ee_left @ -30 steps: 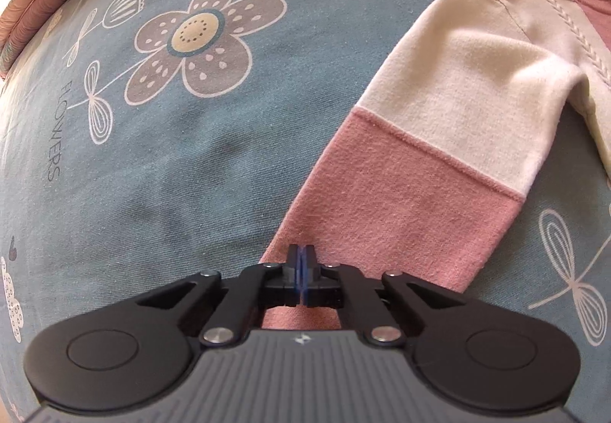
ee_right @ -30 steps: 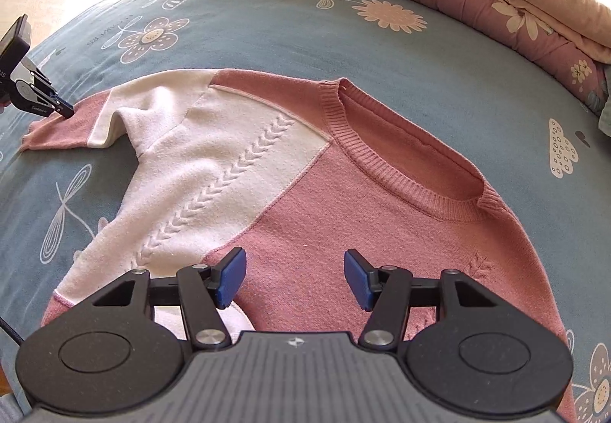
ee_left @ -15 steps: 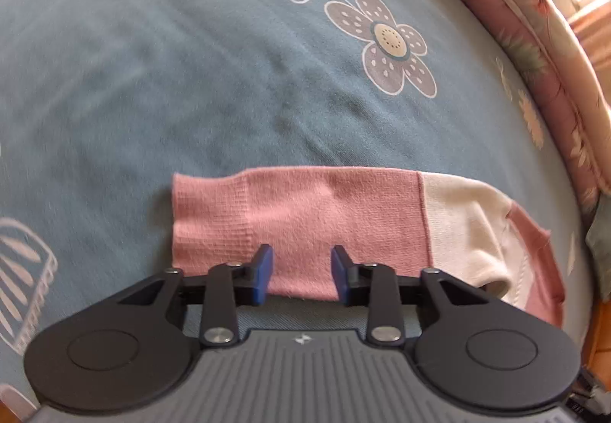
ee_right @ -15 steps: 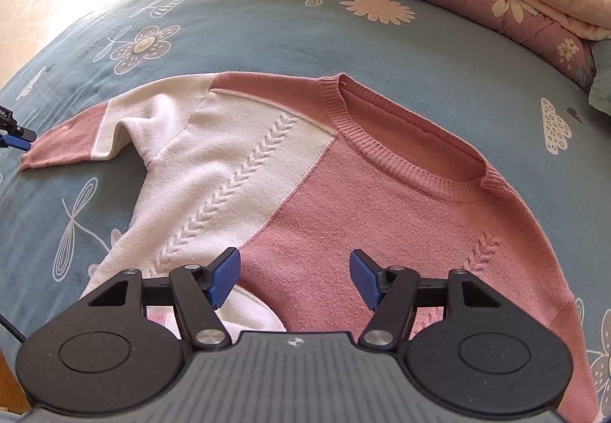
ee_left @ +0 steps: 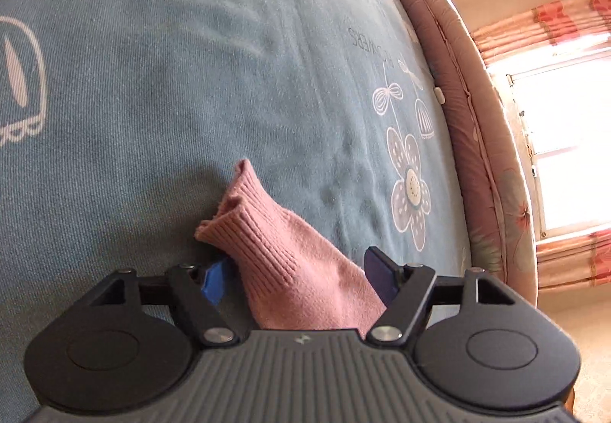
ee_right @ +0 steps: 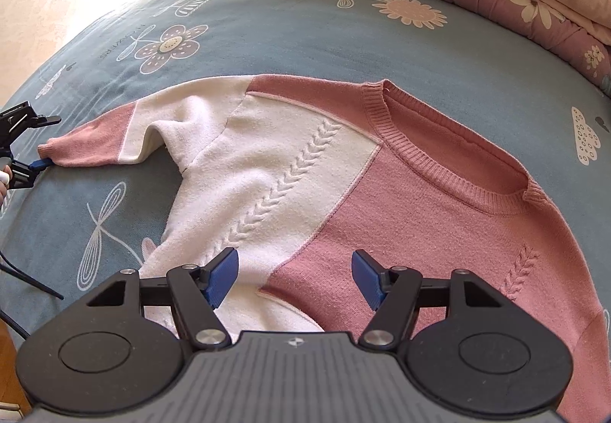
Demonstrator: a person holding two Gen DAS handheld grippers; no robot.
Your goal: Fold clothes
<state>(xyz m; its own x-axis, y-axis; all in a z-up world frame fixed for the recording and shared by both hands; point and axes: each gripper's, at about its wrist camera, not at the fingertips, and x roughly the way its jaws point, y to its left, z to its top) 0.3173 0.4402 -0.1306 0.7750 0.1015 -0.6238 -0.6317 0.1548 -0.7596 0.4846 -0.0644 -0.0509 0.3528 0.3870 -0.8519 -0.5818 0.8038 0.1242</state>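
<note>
Both jaws opened, left gripper [ee_left: 296, 279] straddling cuff [ee_left: 244, 216]

A pink-and-white knit sweater [ee_right: 343, 193] is lying spread face up on the bed, neckline pointing away. Its left sleeve is stretching out sideways, the ribbed pink cuff [ee_left: 244, 228] bunching and lifting slightly.

Both hand-held grippers [ee_left: 296, 279] [ee_right: 294, 279] apparently open.

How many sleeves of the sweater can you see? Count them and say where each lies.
1. The sleeve stretches out from the sweater toward the left edge of the right view, its pink cuff between the left claw's open fingers. The other sleeve may be hidden.
</note>
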